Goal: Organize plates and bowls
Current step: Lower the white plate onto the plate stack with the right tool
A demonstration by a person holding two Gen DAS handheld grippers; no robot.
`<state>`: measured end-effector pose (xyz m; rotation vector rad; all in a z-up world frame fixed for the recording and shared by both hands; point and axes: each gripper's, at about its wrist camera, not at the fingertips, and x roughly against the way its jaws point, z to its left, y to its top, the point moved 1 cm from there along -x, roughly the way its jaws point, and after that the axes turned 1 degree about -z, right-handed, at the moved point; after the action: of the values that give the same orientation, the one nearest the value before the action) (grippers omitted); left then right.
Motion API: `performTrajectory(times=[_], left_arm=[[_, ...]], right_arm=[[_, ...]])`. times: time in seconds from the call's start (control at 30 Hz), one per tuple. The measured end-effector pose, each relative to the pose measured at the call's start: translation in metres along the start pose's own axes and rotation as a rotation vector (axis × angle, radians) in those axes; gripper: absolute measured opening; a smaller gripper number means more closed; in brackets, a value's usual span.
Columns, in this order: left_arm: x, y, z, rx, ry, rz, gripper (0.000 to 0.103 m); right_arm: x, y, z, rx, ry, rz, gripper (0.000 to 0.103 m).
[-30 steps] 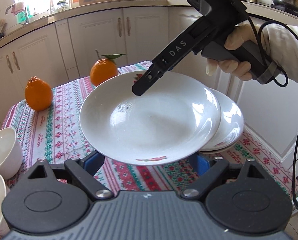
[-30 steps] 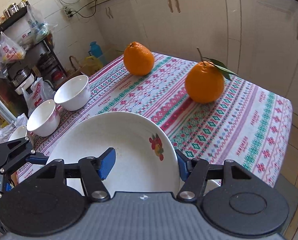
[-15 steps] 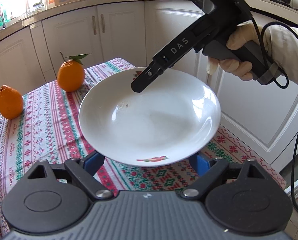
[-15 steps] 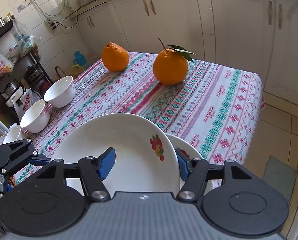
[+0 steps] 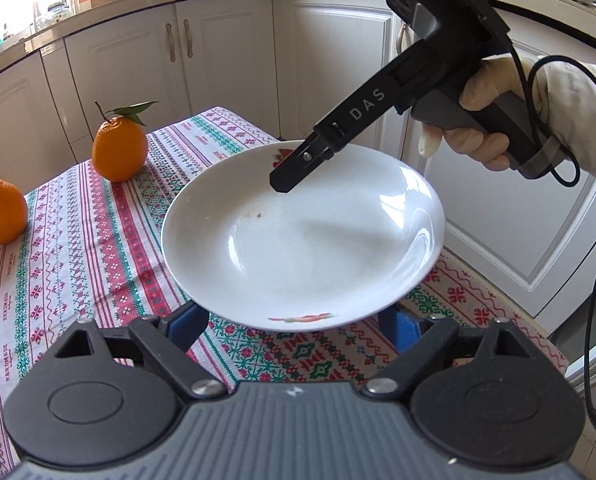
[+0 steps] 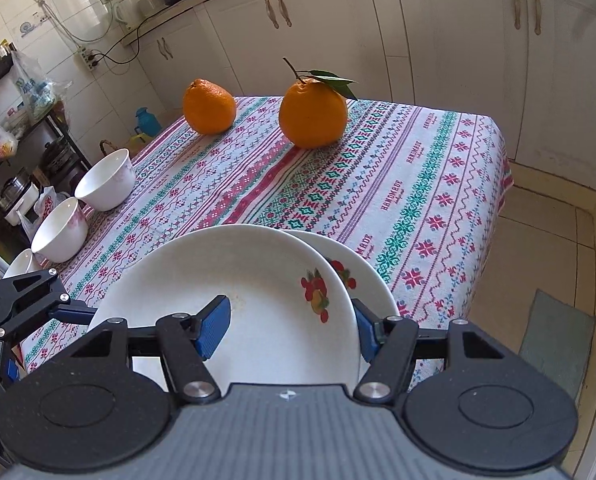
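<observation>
Surface (image 6: 437,184): a patterned cloth is spread over it, with white kitchen cabinets behind.
Right gripper (image 6: 290,330): clamped across the rim of the upper plate (image 6: 234,280), which is held above the near edge.
Second plate (image 6: 361,276): seen partly under the held one, at the near right corner.
Left gripper (image 5: 298,326): jaws apart, with nothing gripped; the plate's near rim is seen above them.
Bowls (image 6: 106,180): lined along the left edge.
Oranges (image 6: 313,114): set toward the far edge.
</observation>
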<state>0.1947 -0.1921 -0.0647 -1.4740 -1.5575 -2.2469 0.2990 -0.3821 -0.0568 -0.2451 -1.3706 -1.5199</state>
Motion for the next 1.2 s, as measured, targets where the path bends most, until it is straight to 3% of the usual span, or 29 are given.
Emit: performTrajectory(times=[0.33,1.2], left_arm=[[-0.01,0.004,0.003,-0.012,-0.049,0.029,0.091],[-0.015,0.0,0.012,0.008,-0.094,0.012,0.094]], right_arm=[[0.008,-0.01,-0.006,-0.02,-0.029,0.008,0.07],[0.028,-0.019,0.002,-0.036,-0.108,0.007,0.071]])
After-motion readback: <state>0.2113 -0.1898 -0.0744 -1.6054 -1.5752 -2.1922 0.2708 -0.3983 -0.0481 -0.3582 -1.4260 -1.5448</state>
